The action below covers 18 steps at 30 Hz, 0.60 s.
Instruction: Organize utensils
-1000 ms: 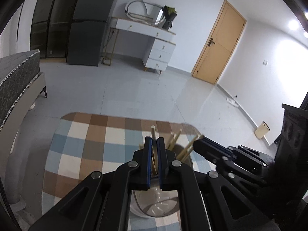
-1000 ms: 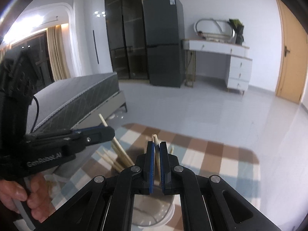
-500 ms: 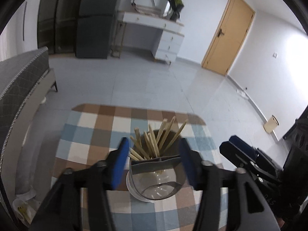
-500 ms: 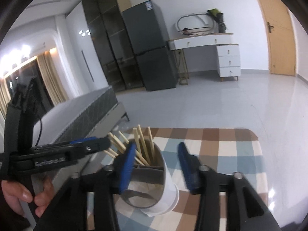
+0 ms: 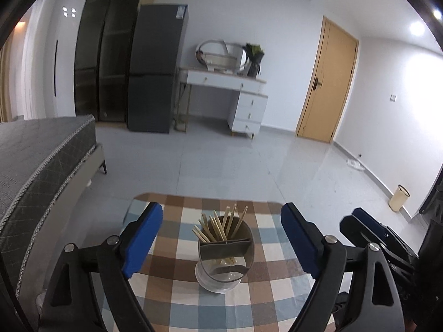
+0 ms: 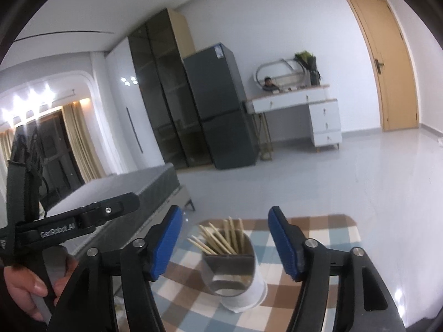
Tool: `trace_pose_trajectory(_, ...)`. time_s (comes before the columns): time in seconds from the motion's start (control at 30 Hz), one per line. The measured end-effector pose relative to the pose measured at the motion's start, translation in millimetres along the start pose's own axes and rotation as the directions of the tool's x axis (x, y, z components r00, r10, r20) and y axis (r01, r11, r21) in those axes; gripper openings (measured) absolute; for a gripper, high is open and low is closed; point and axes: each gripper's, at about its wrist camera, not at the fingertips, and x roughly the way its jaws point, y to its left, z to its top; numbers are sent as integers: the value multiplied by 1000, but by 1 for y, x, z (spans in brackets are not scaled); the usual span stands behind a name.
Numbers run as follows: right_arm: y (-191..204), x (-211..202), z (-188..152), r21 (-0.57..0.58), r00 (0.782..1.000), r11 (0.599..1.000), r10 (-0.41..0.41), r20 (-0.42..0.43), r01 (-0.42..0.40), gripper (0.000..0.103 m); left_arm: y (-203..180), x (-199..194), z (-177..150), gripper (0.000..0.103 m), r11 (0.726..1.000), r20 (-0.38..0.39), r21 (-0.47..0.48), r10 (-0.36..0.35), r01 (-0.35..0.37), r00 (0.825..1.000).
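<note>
Bed (image 5: 41,160): far left in the left wrist view; a grey quilted mattress on a pale frame with dark legs; it stands beside the table edge.
Person's hand (image 6: 25,287): lower left corner of the right wrist view; fingers wrapped round the handle of the left gripper.
Left gripper (image 5: 221,238): jaws have just been opening and now stand wide; blue pads flank the holder on either side, clear of it; nothing is between the pads.
Table (image 5: 277,290): covered in a checked cloth of brown, blue and cream squares; its rounded far edge shows against the grey floor.
Utensil holder (image 5: 224,260): a round cup with a dark divided insert, standing upright on the cloth near the table's middle; seen between both pairs of pads in both views.
Chopsticks (image 5: 221,225): a bundle of pale wooden sticks in the holder's far compartment, fanned out and leaning at mixed angles; the near compartment looks free of sticks.
Right gripper (image 6: 224,239): jaws have just been opening and are well parted, though less wide than the left pair; pads apart from the holder; nothing gripped; its black frame also shows at the right edge of the left wrist view.
Background, left to right: dark glass cabinet (image 5: 105,63); grey fridge (image 5: 155,69); white dressing table (image 5: 229,94) with an oval mirror; wooden door (image 5: 326,83).
</note>
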Motion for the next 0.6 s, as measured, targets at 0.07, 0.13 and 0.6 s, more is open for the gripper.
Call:
trace_pose_trajectory(0.07,9,-14,1,-15,999,1000,-14,32,14,75,3,-11,-2,89,1000,27,0,18,-18,999)
trace_pose_trajectory(0.13,18,-29,-1,-31,998,999,-20,62,22,79,5,-22,-6,92,999,60,1,35,-35,998)
trace_pose_trajectory(0.6,55,-95,-23,-50,981,994,-85,175,95,98,13,-69,-28,102,999,159,9,42,-44,986)
